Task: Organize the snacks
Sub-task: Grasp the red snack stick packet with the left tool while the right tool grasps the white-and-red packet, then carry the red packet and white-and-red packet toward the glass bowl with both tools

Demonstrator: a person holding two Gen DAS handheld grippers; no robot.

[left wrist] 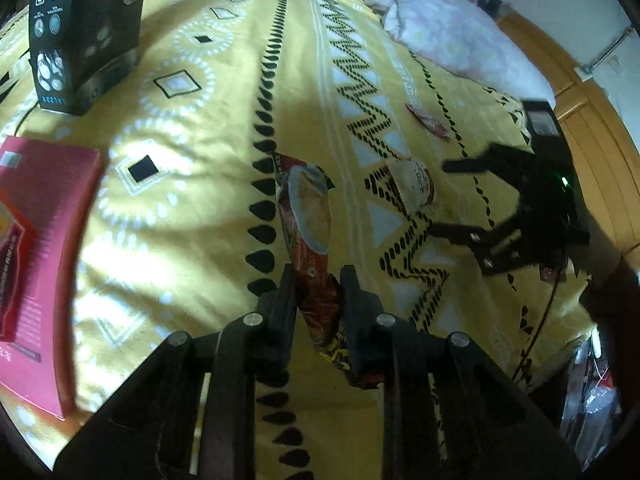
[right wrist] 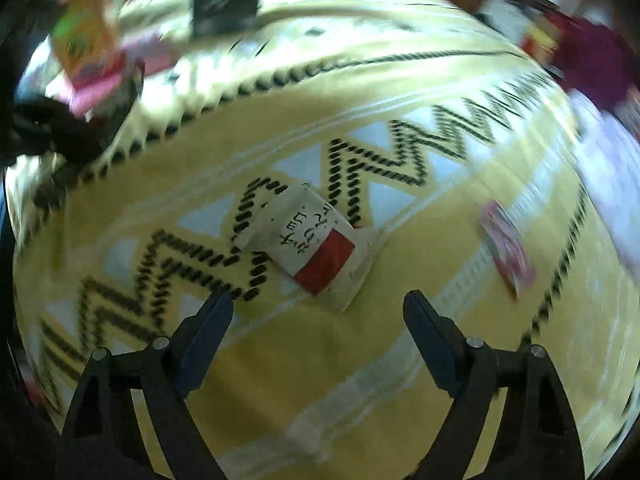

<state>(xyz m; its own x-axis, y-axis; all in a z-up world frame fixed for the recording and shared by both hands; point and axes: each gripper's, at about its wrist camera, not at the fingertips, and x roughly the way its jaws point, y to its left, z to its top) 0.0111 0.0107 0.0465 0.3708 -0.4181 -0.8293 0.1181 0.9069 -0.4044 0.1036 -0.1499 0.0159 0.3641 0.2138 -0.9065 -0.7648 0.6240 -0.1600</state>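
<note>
My left gripper (left wrist: pixel 318 280) is shut on a long red snack packet (left wrist: pixel 310 220) with a biscuit picture, held over the yellow patterned bedspread (left wrist: pixel 192 208). A white snack pouch with a red patch (right wrist: pixel 310 244) lies on the bedspread; it also shows in the left wrist view (left wrist: pixel 414 182). My right gripper (right wrist: pixel 318 304) is open, just short of that pouch, which sits ahead between its jaws; the gripper shows at the right of the left wrist view (left wrist: pixel 440 196). A small pink-red packet (right wrist: pixel 506 246) lies to the right, also seen in the left wrist view (left wrist: pixel 428 120).
A pink box (left wrist: pixel 40 248) lies at the left. A black box (left wrist: pixel 80 28) stands at the far left. A pale pink quilt (left wrist: pixel 452 32) is bunched at the far side. A wooden bed frame (left wrist: pixel 592 132) runs along the right. The right wrist view is blurred.
</note>
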